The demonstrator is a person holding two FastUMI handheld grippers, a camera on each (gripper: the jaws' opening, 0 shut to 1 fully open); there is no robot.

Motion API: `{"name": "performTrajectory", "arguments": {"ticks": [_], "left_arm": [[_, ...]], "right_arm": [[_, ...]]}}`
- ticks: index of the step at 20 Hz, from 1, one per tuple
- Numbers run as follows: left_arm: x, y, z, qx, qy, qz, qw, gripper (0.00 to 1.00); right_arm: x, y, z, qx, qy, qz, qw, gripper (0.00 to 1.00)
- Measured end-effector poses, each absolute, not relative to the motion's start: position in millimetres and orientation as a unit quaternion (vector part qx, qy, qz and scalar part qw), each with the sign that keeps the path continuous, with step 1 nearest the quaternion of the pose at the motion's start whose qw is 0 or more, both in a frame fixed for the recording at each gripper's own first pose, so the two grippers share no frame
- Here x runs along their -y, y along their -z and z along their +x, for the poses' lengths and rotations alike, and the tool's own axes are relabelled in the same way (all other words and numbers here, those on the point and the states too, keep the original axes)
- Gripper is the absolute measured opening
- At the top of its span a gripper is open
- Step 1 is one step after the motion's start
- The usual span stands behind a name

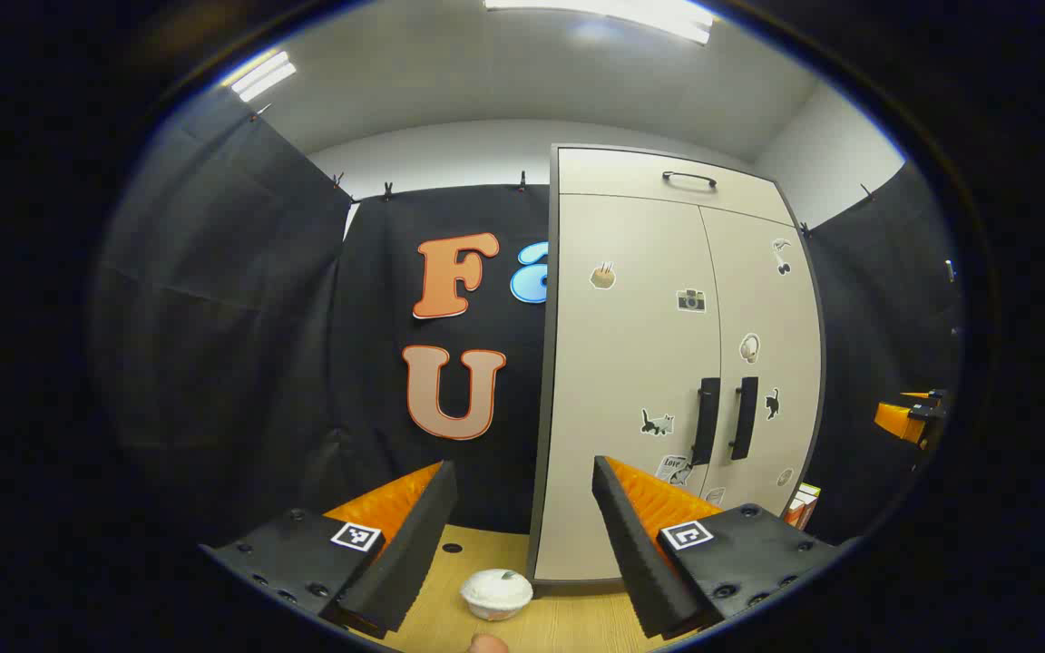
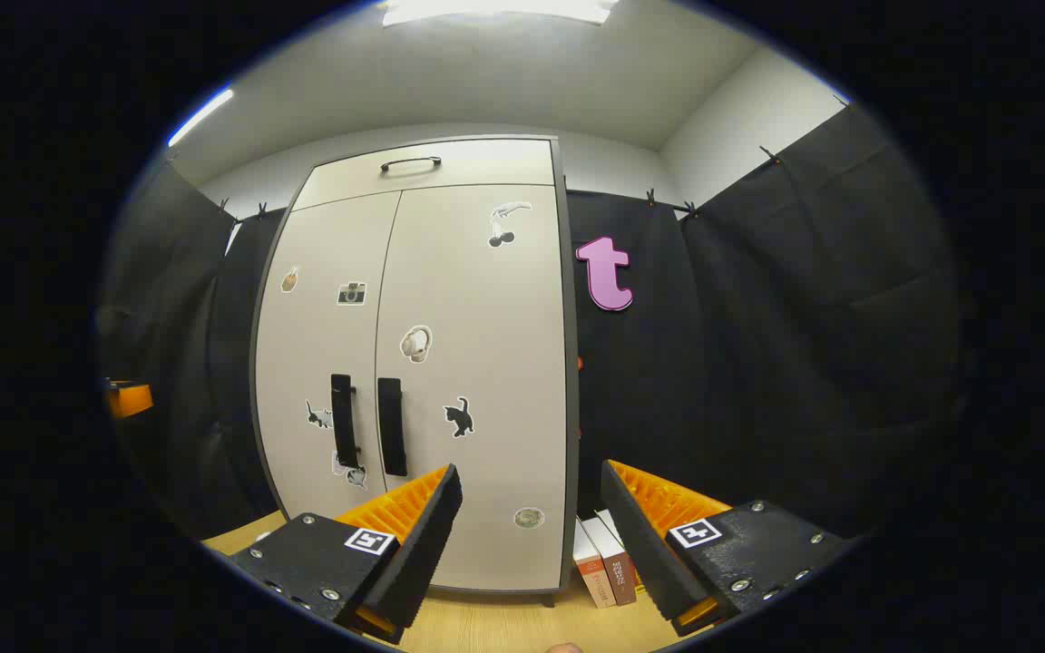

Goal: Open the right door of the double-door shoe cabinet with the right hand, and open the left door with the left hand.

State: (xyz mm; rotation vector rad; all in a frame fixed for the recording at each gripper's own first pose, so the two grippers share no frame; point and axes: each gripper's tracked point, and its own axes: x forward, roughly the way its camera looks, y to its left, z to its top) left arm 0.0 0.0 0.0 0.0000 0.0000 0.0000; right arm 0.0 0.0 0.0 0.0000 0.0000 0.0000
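– Where is the shoe cabinet (image 1: 668,363)?
– Centre-right of the left gripper view, both doors closed, black handles (image 2: 368,426) side by side.
– And the fingers?
– Left gripper (image 1: 522,535) and right gripper (image 2: 530,531) both spread, empty, short of the doors; a white bowl (image 1: 496,594) sits on the surface (image 1: 568,626) below

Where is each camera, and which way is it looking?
Left gripper view: rides on the left gripper, facing the shoe cabinet from its left side; its own open fingers show at the bottom, above a white bowl on the wooden table.
Right gripper view: rides on the right gripper, facing the shoe cabinet from its right side; its own open fingers show at the bottom, with books beside the cabinet.
Shared: the closed cabinet, its two black door handles, the table.
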Motion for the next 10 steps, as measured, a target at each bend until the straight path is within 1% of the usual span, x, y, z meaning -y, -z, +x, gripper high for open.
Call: {"name": "performTrajectory", "arguments": {"ticks": [2,3,5,6,10], "left_arm": [[-2,-1,-3,-0.001,-0.007,0.006,1.0,0.98],[-1,-4,-4,0.001,-0.008,0.01,1.0,0.95],[-2,-8,-9,0.007,-0.012,0.009,1.0,0.96],[-1,-9,-10,0.008,-0.011,0.005,1.0,0.95],[7,-11,-17,0.004,0.004,-0.01,1.0,0.96]], "right_arm": [[-2,0,-5,-0.006,-0.004,0.001,1.0,0.94],[0,-1,-6,-0.007,-0.003,0.002,1.0,0.95],[1,-3,-10,-0.005,-0.002,0.003,1.0,0.94],[2,-4,-12,-0.003,-0.001,0.003,1.0,0.94],[8,-5,-20,-0.001,-0.004,0.008,1.0,0.94]]}}
